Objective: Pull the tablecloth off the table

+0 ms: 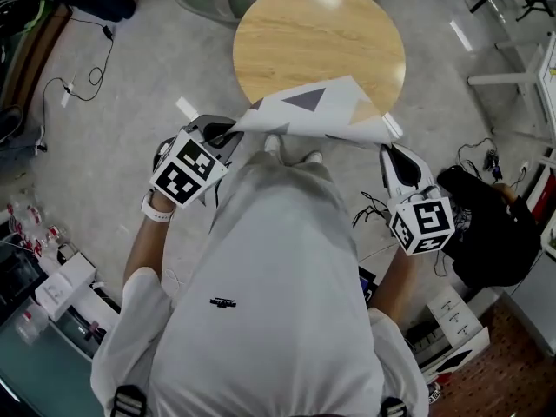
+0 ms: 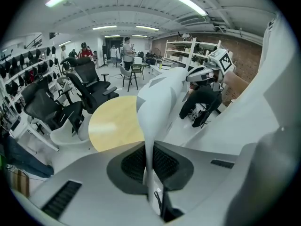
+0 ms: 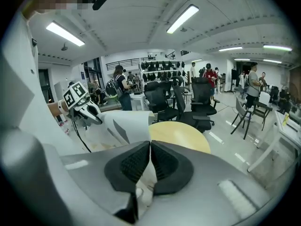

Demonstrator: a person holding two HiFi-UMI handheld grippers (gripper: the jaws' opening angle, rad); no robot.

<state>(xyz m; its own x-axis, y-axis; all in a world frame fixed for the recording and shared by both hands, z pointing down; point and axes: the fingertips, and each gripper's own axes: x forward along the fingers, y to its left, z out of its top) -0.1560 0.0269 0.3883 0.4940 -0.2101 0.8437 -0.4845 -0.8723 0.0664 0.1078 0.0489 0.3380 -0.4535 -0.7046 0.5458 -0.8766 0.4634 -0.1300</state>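
At near edge of worktop (image 1: 304, 33), I see tablecloth (image 1: 317, 111) mostly off, only last strip lying on wood. Corners clamped: one in left claw (image 1: 228, 132), other in right claw (image 1: 388, 150). Remaining: drag final strip clear.

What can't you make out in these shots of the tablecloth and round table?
Head view: table base, hidden under its top; near rim, covered by the tablecloth.
Left gripper view: table's right side, behind the raised tablecloth.
Both gripper views: the pinched tablecloth edge, buried between the shut jaws.
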